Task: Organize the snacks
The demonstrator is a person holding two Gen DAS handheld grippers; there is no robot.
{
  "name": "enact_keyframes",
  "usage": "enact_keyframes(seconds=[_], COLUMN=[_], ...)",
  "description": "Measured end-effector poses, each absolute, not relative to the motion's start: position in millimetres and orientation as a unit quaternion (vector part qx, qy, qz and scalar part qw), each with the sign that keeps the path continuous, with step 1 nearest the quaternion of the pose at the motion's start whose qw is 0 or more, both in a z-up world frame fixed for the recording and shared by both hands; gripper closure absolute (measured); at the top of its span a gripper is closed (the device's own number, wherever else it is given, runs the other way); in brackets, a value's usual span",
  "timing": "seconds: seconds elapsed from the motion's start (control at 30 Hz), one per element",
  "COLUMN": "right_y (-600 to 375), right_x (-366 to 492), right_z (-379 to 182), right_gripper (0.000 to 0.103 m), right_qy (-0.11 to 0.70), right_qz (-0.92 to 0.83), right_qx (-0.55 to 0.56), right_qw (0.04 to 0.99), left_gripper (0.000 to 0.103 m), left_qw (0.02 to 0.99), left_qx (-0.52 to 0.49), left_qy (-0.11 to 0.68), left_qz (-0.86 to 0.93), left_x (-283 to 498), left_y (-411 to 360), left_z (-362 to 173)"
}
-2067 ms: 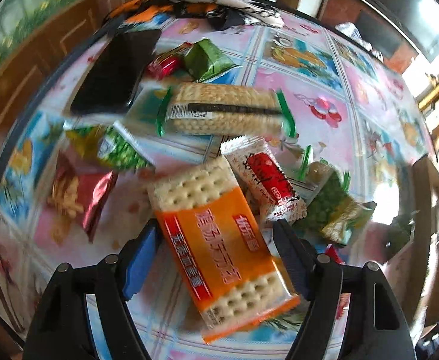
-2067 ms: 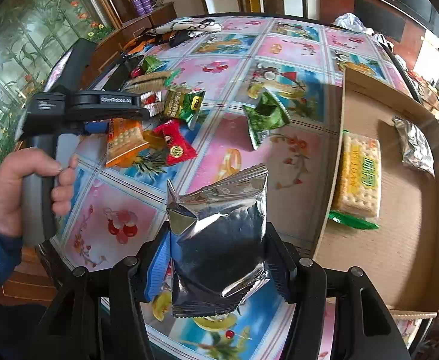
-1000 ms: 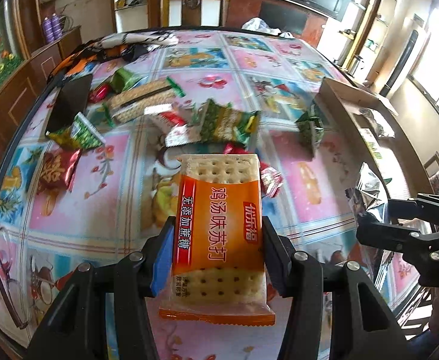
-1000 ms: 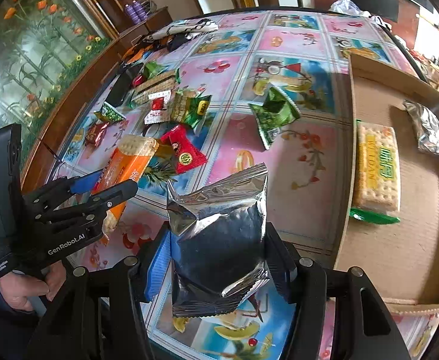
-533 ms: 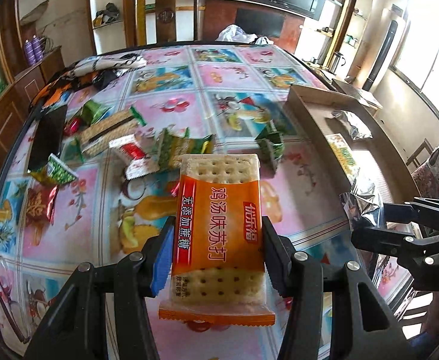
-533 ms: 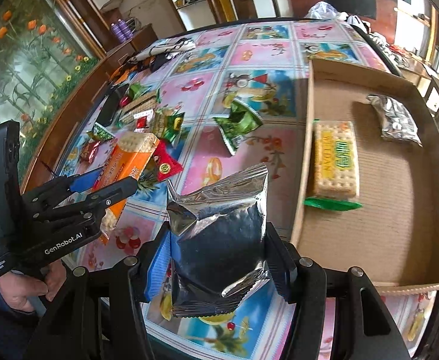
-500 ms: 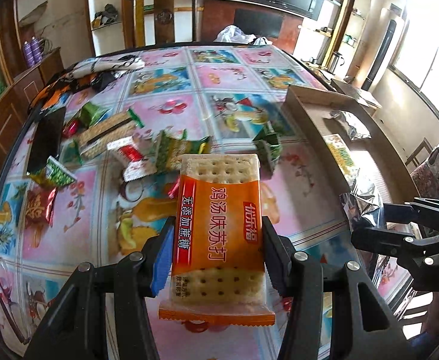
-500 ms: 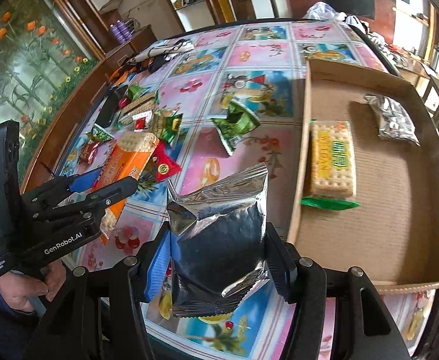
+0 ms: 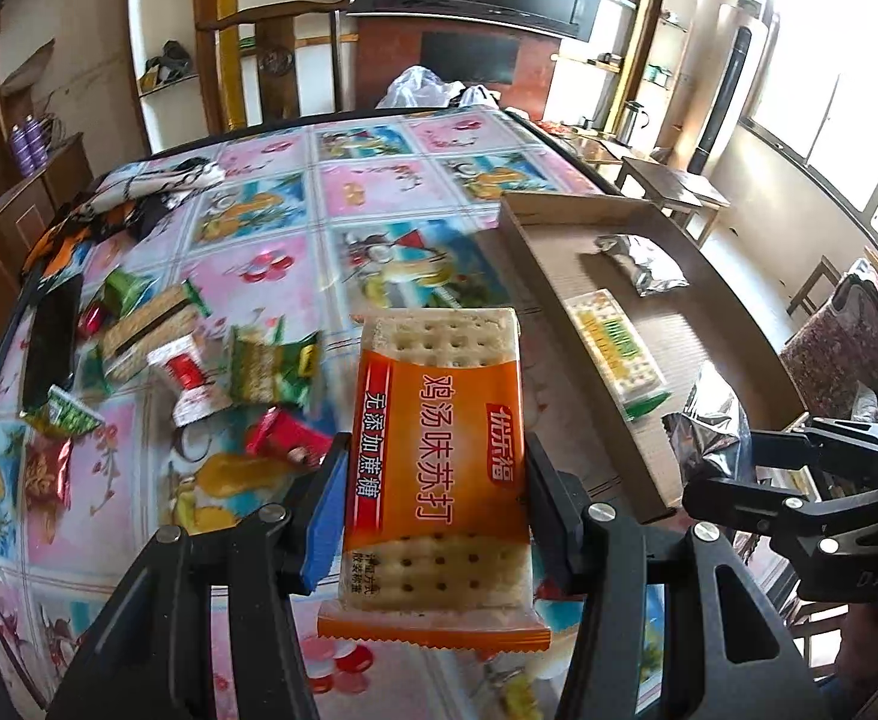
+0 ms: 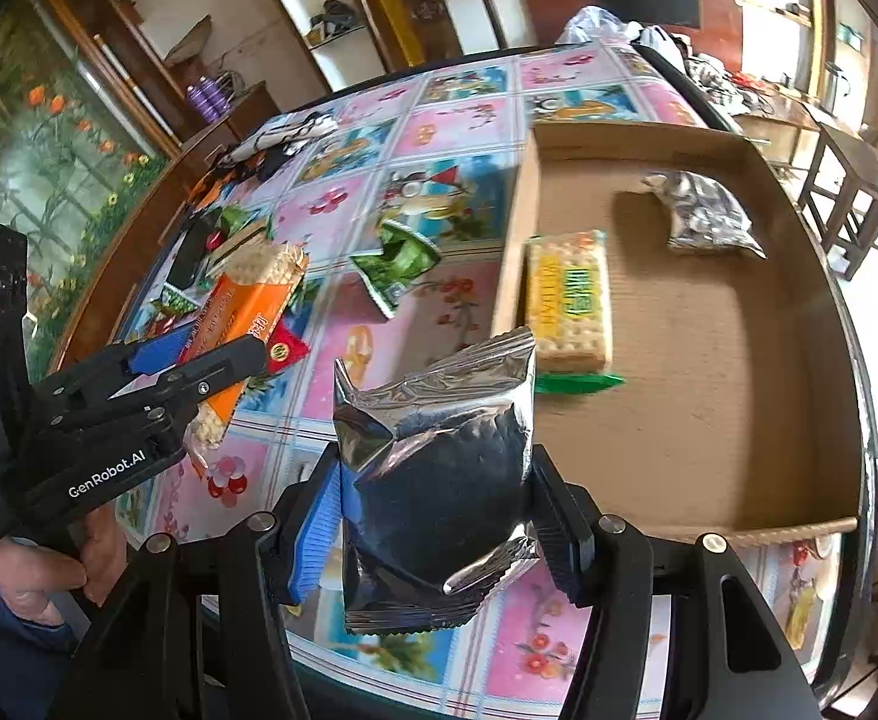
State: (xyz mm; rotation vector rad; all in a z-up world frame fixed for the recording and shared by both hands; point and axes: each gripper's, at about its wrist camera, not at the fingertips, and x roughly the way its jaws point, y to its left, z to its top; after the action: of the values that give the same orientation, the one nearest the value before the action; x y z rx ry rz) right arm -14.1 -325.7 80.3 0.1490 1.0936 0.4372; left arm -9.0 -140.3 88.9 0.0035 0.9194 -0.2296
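My left gripper (image 9: 432, 498) is shut on an orange cracker pack (image 9: 439, 456) and holds it above the table; the pack also shows in the right wrist view (image 10: 240, 306). My right gripper (image 10: 439, 516) is shut on a silver foil snack bag (image 10: 439, 468), held above the table's near edge, left of a shallow cardboard tray (image 10: 709, 348). The tray holds a yellow-green cracker pack (image 10: 568, 300) and a silver bag (image 10: 703, 216). The foil bag also shows in the left wrist view (image 9: 709, 426).
Several loose snacks lie on the colourful tablecloth at the left: a green packet (image 10: 396, 264), a red packet (image 9: 285, 438), a green-striped cracker pack (image 9: 150, 324), a dark phone-like slab (image 9: 51, 336). Crumpled cloth (image 9: 138, 192) lies at the far left. Chairs stand beyond the table.
Both grippers have risen and swung right toward the cardboard tray, each still holding its snack. The tray now fills more of both views.
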Motion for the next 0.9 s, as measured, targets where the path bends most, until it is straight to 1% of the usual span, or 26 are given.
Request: enact_keyframes(seconds=[0.4, 0.9], right_y=[-369, -410], right_x=[-17, -11], right_z=[82, 71], right_gripper=[0.040, 0.040], right_qy=[0.507, 0.506], right_qz=[0.182, 0.167], right_qx=[0.105, 0.144], right_qw=[0.836, 0.834], left_gripper=[0.051, 0.051], left_qw=[0.887, 0.882], left_qx=[0.028, 0.057], left_qy=[0.440, 0.440], left_qz=[-0.137, -0.160], left_x=[1, 23], left_y=[-186, -237], left_z=[97, 104])
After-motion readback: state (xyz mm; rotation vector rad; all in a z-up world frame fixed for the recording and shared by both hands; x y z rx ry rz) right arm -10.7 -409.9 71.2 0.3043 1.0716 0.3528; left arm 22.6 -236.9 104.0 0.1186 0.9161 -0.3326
